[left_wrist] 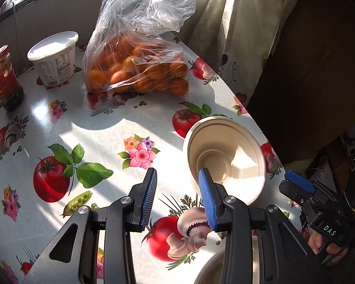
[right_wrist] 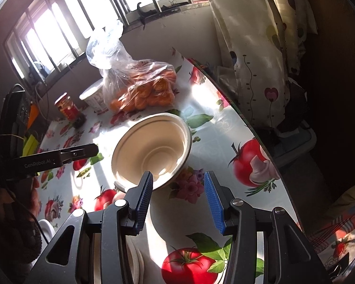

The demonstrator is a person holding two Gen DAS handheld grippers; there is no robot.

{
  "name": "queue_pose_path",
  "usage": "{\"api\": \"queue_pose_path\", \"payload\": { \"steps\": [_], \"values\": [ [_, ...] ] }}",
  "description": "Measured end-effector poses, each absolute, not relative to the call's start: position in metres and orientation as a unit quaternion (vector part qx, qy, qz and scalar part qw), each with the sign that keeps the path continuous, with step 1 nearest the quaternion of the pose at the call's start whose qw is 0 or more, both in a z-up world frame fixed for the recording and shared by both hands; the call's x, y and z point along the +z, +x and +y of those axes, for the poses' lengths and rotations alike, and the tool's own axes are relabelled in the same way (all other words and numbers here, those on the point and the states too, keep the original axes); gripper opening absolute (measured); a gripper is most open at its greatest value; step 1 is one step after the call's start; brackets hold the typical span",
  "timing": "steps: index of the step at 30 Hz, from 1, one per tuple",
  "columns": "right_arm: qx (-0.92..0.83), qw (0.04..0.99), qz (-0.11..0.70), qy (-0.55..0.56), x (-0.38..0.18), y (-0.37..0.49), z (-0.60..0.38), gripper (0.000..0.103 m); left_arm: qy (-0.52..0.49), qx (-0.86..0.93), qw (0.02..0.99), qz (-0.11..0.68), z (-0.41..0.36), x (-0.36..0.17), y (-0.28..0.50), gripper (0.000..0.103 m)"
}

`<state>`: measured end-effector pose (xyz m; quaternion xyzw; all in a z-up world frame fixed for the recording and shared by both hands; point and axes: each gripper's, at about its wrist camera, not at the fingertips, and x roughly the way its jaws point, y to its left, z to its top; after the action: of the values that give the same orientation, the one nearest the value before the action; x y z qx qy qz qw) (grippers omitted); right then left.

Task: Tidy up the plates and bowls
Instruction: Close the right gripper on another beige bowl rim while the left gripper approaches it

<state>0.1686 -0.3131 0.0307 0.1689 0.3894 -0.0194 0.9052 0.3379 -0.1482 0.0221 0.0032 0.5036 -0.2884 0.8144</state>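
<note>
**Left wrist view: beige bowl upright near the bench edge, both grippers empty**

Left wrist view shows the left gripper (left_wrist: 178,198) low over the bench (left_wrist: 101,127), its blue-padded fingers (left_wrist: 150,196) spread apart with nothing between them. Just ahead and to the right stands a beige bowl (left_wrist: 227,156), upright on the flowered oilcloth close to the bench's right edge. The right-hand finger overlaps the bowl's near rim in the picture; whether it touches cannot be told. At the bottom of the frame, under the gripper body, the curved rim of another beige dish (left_wrist: 213,267) shows. The right gripper (left_wrist: 319,203) is at the far right, beyond the bench edge, held by a hand.

Farther back lie a clear plastic bag of oranges (left_wrist: 139,71), a white lidded tub (left_wrist: 55,56) to its left, and a red-labelled jar (left_wrist: 4,78) further left.

From the right wrist view, the right gripper (right_wrist: 178,198) also has its fingers (right_wrist: 214,201) held wide, gripping nothing. The bowl (right_wrist: 153,146) sits just beyond the left finger, sunlit inside. A stack of beige plates (right_wrist: 136,260) is partly hidden beneath the gripper body at lower left. The left gripper (right_wrist: 59,157) shows side-on at the left. Bag of oranges (right_wrist: 142,87), tub (right_wrist: 93,97) and jar (right_wrist: 69,110) stand behind the bowl, below the barred window (right_wrist: 82,14). A patterned curtain (right_wrist: 260,54) hangs to the right.
</note>
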Motion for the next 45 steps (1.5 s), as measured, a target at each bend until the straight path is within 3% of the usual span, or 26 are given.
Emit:
{"api": "queue_pose_path", "payload": {
  "steps": [9,21,32,37,45],
  "values": [
    [-0.013,0.899,0.403,0.174,0.018,0.186,-0.309,0.044,0.022,-0.278,0.813,0.512,-0.158,0.007,0.344,0.038],
    [-0.015,0.892,0.41,0.191,0.009,0.192,-0.314,0.024,0.022,-0.281,0.803,0.525,-0.164,-0.004,0.344,0.035],
    [-0.008,0.889,0.411,0.204,0.006,0.192,-0.313,0.017,0.012,-0.288,0.8,0.526,-0.167,-0.004,0.342,0.023],
    [-0.005,0.888,0.41,0.205,0.007,0.192,-0.312,0.016,0.013,-0.29,0.799,0.527,-0.169,-0.005,0.341,0.011],
    [-0.005,0.888,0.411,0.206,0.007,0.192,-0.311,0.016,0.011,-0.288,0.801,0.525,-0.17,-0.004,0.341,0.011]
  ]
}}
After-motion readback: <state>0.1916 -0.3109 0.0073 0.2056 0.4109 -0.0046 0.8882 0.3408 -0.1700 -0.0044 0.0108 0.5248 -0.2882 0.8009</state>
